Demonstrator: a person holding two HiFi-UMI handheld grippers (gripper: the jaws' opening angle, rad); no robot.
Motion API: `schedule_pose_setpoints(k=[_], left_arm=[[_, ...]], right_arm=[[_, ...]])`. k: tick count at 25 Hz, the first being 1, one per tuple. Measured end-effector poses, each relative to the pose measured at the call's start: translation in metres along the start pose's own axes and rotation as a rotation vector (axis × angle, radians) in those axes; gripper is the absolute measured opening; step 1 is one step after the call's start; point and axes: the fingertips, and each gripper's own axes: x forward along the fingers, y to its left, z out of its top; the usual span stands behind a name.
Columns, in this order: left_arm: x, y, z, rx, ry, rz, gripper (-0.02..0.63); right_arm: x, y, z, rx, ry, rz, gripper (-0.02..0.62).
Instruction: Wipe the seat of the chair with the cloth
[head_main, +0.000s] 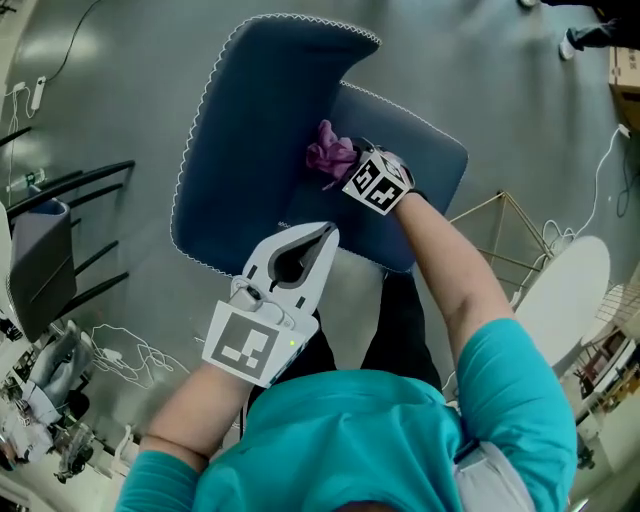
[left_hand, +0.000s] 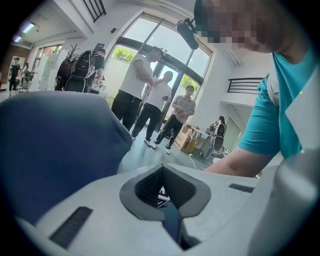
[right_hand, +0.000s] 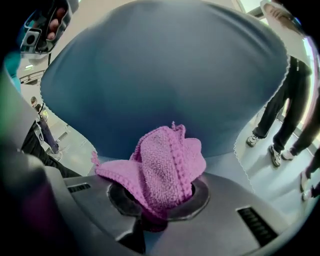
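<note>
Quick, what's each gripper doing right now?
Left gripper: closed, holding nothing.
Right gripper: closed on the pink cloth.

The cloth has its lower end buried inside the right tongs, hiding their tips.

The place was a bright entrance hall of some workplace — tall glass doors, a smooth grey floor, people standing together, cardboard boxes and loose cables about.
</note>
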Motion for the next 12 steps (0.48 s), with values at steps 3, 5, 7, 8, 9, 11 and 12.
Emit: schedule_pose_setpoints(k=[3,5,7,8,9,11,12], left_arm=[[-0.008,0.014,-0.003,-0.017,-0.007,-0.003,0.003],[-0.01,0.018,-0.006,-0.033,-0.01,0.0,0.003],[-0.011,0.019,-0.008,-0.043,-0.012,0.003,0.003],[-0.011,0.019,-0.009,-0.047,-0.012,0.005,0.003],[-0.012,0.019,-0.01,-0.05,-0.011,0.007,0.003],[-0.013,0.021,-0.012,-0.054,-0.006,0.01,0.003],[-0.013,0.022,-0.013,-0.055,-0.004,0.01,0.003]], right_arm=[[0.025,0.003,0.005,-0.018,0.031,-0.02,0.061],[0.036,0.004,0.003,-0.026,0.045,-0.029,0.061],[0.041,0.004,0.001,-0.041,0.056,-0.037,0.061],[0.043,0.004,0.001,-0.05,0.061,-0.041,0.061],[0.044,0.003,0.001,-0.058,0.065,-0.044,0.061],[0.046,0.004,0.001,-0.071,0.08,-0.045,0.061],[0.046,0.004,0.0,-0.078,0.091,-0.044,0.061]])
